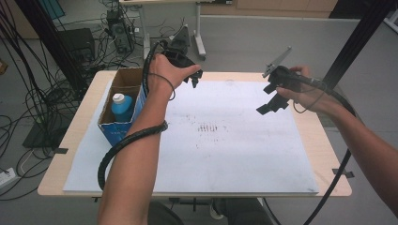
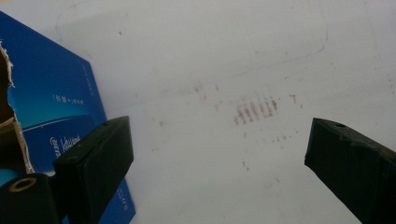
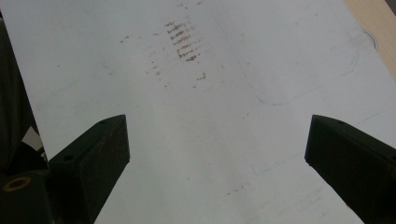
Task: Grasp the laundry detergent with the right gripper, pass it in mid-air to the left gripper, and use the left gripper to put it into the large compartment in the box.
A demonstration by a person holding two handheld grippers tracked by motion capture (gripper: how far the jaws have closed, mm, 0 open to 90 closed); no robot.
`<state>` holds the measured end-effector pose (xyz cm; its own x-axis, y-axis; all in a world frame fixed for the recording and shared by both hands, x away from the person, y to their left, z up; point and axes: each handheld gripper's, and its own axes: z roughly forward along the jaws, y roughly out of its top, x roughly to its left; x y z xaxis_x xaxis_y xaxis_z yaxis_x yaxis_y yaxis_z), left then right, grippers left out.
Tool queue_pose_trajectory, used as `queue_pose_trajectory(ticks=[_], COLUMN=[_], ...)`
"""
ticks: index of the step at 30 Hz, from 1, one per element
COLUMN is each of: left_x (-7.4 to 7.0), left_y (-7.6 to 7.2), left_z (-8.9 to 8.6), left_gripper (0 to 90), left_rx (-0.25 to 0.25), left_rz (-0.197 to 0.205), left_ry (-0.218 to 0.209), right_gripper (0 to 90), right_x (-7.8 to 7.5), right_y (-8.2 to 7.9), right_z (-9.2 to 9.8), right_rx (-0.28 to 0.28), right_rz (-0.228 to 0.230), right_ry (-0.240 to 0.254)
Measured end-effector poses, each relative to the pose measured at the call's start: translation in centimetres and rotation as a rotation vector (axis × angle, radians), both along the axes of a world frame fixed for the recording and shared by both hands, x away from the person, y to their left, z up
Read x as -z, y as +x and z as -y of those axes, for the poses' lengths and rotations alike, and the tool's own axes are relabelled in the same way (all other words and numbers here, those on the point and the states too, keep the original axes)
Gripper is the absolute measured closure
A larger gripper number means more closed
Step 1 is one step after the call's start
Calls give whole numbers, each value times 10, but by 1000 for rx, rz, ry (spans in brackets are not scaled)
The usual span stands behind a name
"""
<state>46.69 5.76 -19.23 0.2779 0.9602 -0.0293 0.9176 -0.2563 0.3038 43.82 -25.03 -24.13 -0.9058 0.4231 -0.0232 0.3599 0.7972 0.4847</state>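
Blue-capped bottle (image 1: 121, 107) stands upright inside the open cardboard box (image 1: 123, 79) at the worktop's left edge, toward the far left corner; the box has blue printed sides, one blue side visible in the left gripper view (image 2: 51, 107); bottle's lower part is hidden by the box wall. Left gripper (image 1: 196, 80) hangs in the air just right of the box near the far edge, jaws pointing down, spread wide with nothing between them; left gripper view (image 2: 217, 149) confirms the wide gap over bare mat. Right gripper (image 1: 270, 104) hangs above the right half of the worktop, well apart from the box, jaws wide and empty; same in the right gripper view (image 3: 217, 144). White mat (image 1: 234, 154) covers most of the worktop (image 1: 328, 187); a patch of brownish smudge marks (image 1: 206, 127) sits near its middle, between the two grippers and nearer the person; faint pen outline on the mat in the right gripper view (image 3: 299, 88). Cable (image 1: 117, 150) loops along the left forearm.
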Motion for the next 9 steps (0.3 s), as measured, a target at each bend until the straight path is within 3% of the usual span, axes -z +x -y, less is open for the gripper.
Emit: queue_pose_trajectory(ticks=[9], left_x=[0], left_y=[-1], left_z=[3], left_gripper=[79], left_rx=[10], left_rz=[5], left_ry=[-5], right_gripper=[65], right_x=[1], right_y=[-1], right_z=[2], right_rx=[3], right_rz=[-2], right_ry=[-3])
